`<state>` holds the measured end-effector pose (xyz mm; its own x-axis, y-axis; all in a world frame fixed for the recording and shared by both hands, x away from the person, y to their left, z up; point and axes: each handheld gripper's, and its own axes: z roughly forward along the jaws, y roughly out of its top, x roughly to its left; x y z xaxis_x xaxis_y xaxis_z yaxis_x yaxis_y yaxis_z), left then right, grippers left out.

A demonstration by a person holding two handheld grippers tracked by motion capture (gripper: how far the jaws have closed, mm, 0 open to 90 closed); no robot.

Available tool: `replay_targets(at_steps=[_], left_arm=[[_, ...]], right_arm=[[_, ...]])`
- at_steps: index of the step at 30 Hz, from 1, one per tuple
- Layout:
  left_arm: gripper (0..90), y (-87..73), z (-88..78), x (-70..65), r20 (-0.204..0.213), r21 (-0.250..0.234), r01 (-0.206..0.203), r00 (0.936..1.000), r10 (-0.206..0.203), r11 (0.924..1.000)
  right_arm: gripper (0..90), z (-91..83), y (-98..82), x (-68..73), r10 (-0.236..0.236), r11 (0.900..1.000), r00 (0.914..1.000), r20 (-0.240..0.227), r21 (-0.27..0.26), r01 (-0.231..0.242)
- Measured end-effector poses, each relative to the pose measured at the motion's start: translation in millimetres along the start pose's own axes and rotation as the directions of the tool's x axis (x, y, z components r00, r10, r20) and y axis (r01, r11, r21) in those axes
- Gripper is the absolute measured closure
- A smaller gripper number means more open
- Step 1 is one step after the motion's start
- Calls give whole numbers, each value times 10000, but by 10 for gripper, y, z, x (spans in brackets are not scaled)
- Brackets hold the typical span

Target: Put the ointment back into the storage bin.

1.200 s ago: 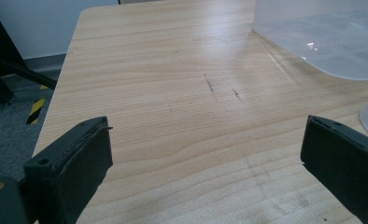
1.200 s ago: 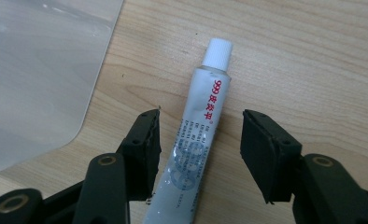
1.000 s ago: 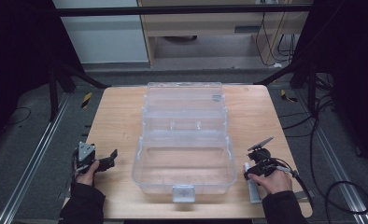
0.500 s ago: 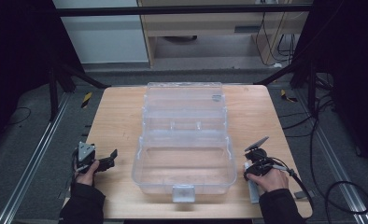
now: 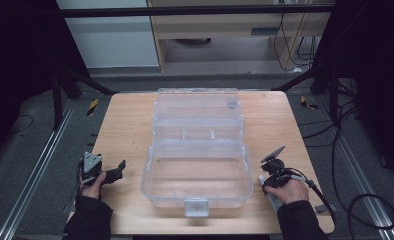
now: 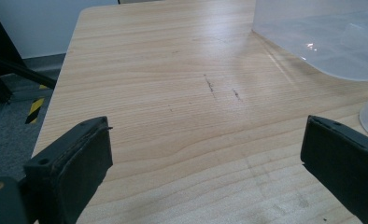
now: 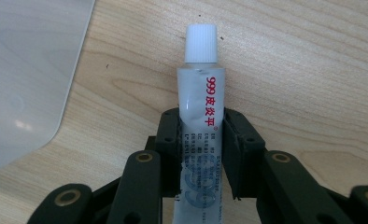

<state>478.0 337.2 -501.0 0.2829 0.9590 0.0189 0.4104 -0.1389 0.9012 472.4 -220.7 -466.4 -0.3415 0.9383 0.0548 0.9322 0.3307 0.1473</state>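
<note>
A clear plastic box [image 5: 197, 150] with its lid folded back stands open in the middle of the wooden table [image 5: 130, 125]. My right gripper [image 7: 201, 140] is shut on a white ointment tube [image 7: 201, 102] with red lettering and a white cap, just above the table near the box's right front corner. In the high view the right gripper [image 5: 267, 182] is beside the box's right side and the tube [image 5: 271, 197] pokes out under the hand. My left gripper [image 5: 116, 171] is held open left of the box, nothing between its jaws. Its pads [image 6: 74, 163] frame bare wood.
The box's curved corner [image 7: 28, 84] lies left of the tube. A grey latch [image 5: 196, 206] sits on the box's front wall. Bare wood stretches to the left table edge [image 6: 56, 107]. Metal rails [image 5: 30, 180] and cables [image 5: 355, 200] run on the floor beside the table.
The right hand and its gripper have shifted slightly toward the front edge of the table. The left gripper has stayed in place.
</note>
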Motion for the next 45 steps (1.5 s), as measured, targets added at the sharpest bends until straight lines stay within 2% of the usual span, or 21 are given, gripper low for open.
replay_targets(at_steps=[3,6,11,16,22,25,31,33,36,37,38,41,43,44,45], left_arm=[[16,0,0,0,-8,0,0,10000,0,10000],[16,1,0,-2,-20,15,-11,10000,11,10000],[16,1,4,-2,-31,29,-5,10000,5,10000],[15,2,5,-8,-74,46,-53,10000,54,10000],[16,1,4,-8,-74,25,-44,10000,44,10000],[16,1,5,-4,-64,21,-3,10000,3,10000],[15,0,2,-7,-53,8,-53,10000,53,10000],[16,0,0,-4,-41,11,-27,10000,27,10000],[16,0,0,-3,-29,11,-16,10000,16,10000],[16,0,0,-3,-29,11,-16,10000,16,10000],[16,0,0,-4,-26,10,-35,10000,35,10000],[16,1,1,-4,-28,14,-35,10000,35,10000],[16,1,1,-4,-25,17,-39,10000,39,10000],[16,1,1,-4,-25,17,-39,10000,39,10000],[16,1,2,-6,-29,8,-46,10000,46,10000]], right_arm=[[695,-1,6,-1,57,10000,10000,-25,62,-57],[696,-12,1,-16,-107,9999,9999,54,59,107],[696,-95,-31,-49,-115,9997,9998,-169,-212,111],[695,-306,-74,-104,-344,9946,9987,-380,-993,305],[695,-521,-79,-89,-511,9824,9974,-518,-1820,409],[696,-600,-69,-83,-607,9699,9965,-580,-2393,451],[696,-719,-20,-111,-887,9506,9940,-643,-3035,652],[696,-770,-6,-112,-1160,9425,9914,-606,-3216,906],[696,-869,16,-101,-1600,9317,9847,-686,-3400,1277],[696,-869,16,-101,-1600,9317,9847,-686,-3400,1277],[696,-934,33,-93,-1833,9244,9806,-689,-3516,1480],[696,-1037,49,-71,-2160,9116,9743,-644,-3707,1776],[697,-1109,55,-45,-2393,9034,9678,-776,-3830,1926],[697,-1109,55,-45,-2393,9034,9678,-776,-3830,1926],[697,-1176,61,-19,-2707,8914,9595,-779,-3967,2193]])
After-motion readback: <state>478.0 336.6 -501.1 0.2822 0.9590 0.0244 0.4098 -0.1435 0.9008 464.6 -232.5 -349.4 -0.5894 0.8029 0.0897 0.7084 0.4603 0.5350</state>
